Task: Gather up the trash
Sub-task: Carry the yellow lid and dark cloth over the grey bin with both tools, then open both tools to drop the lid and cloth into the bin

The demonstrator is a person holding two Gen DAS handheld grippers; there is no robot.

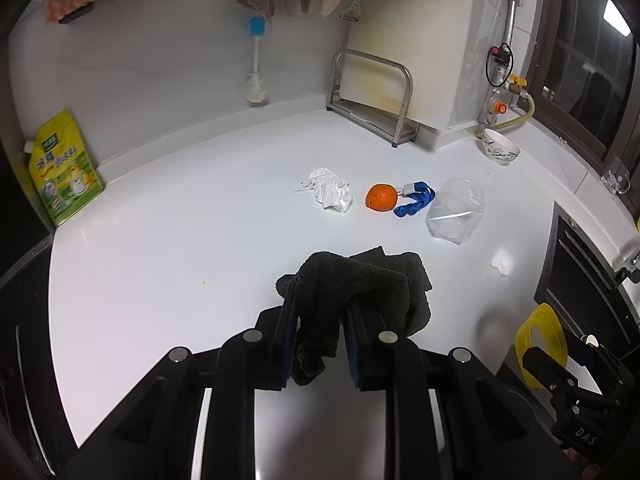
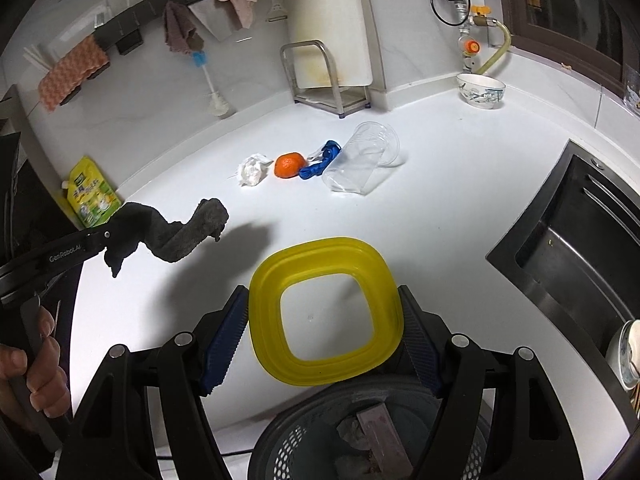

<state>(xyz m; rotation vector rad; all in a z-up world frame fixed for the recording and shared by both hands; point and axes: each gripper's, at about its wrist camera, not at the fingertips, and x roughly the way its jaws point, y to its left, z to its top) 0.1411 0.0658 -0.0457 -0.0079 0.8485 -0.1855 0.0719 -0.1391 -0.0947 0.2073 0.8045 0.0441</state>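
Observation:
My left gripper [image 1: 320,312] is shut on a dark grey cloth [image 1: 360,284] and holds it above the white counter [image 1: 180,220]; it also shows in the right wrist view [image 2: 176,232]. My right gripper [image 2: 324,312] is shut on a yellow square container [image 2: 324,264], held over a dark mesh trash bin [image 2: 304,440]. On the counter lie a crumpled white tissue [image 1: 330,190], an orange [image 1: 381,197], a blue wrapper [image 1: 416,200] and a clear plastic cup [image 1: 456,210] on its side.
A yellow refill pouch [image 1: 64,168] leans at the left wall. A metal rack [image 1: 372,100] and a bowl [image 1: 500,148] stand at the back. A sink [image 2: 572,240] lies to the right. Small white scrap [image 1: 502,264] on the counter.

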